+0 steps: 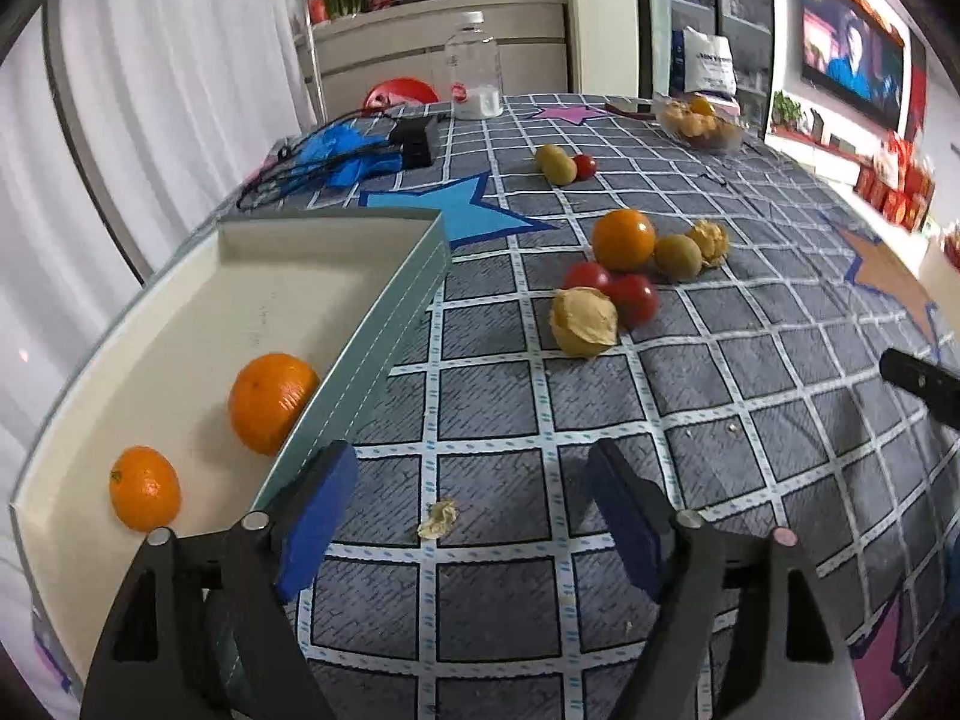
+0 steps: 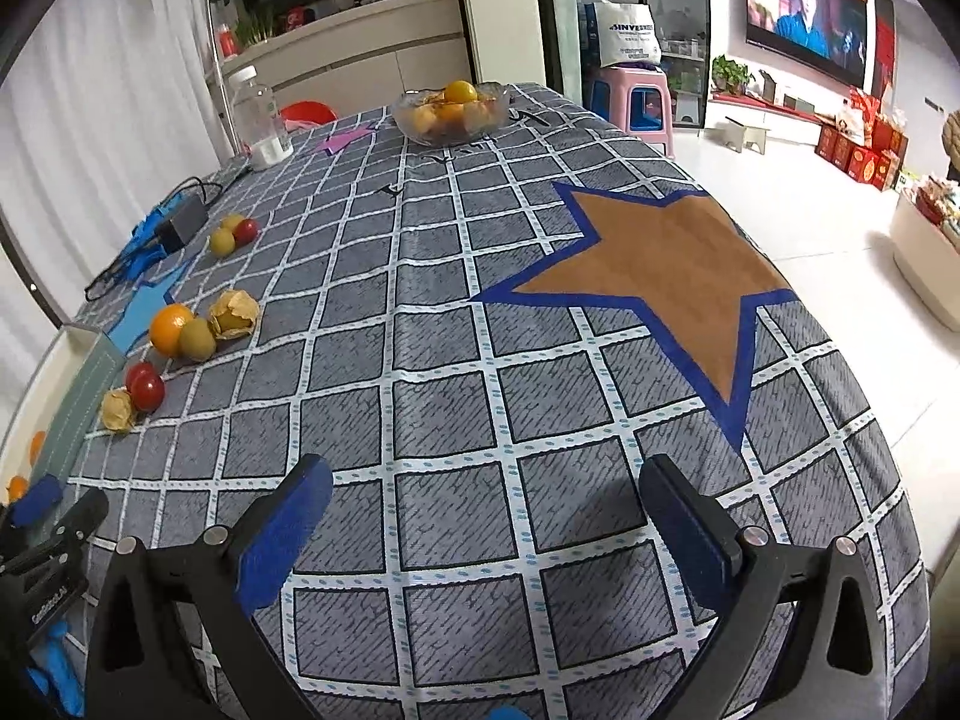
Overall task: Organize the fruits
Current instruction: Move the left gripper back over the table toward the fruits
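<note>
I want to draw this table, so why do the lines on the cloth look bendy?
Left wrist view: the fisheye lens bows the tablecloth grid and the tray edge, with black corners. Right wrist view: the same bulge, and the brown star looks stretched.

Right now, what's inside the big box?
Two oranges lie in the box: one against the near wall, another closer to the camera. The rest of the floor that shows is bare. The left gripper hides the nearest corner.
</note>
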Motion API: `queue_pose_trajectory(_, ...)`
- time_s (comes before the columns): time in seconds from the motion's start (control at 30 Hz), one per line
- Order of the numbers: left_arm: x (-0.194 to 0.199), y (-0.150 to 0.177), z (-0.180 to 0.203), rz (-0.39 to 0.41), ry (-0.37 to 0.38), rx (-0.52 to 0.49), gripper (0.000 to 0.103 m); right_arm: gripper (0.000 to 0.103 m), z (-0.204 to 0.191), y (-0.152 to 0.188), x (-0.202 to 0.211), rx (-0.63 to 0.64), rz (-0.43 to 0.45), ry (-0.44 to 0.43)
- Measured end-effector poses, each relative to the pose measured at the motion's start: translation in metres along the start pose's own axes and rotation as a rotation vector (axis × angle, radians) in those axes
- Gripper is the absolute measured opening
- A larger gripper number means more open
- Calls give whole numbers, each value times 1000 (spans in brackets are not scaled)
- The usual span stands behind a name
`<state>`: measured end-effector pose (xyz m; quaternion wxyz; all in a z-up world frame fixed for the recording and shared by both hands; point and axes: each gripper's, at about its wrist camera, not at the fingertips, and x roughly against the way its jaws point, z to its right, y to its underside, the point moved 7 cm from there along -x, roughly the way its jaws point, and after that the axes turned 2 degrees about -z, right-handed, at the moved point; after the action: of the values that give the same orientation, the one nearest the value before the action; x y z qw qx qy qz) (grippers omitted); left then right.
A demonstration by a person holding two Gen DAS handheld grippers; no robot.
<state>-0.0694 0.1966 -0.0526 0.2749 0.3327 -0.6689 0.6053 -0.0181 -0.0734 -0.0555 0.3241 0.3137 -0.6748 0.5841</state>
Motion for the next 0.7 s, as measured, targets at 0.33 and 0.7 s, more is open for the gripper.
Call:
queue_pose_trajectory(0.33, -5, -1, -7, -22, 32, 36, 90, 103, 3, 5, 5, -3, 10, -8)
queue_pose_trajectory(0.7, -5, -1, -7, -22, 34, 37, 90, 103, 3, 5, 5, -2, 8, -5)
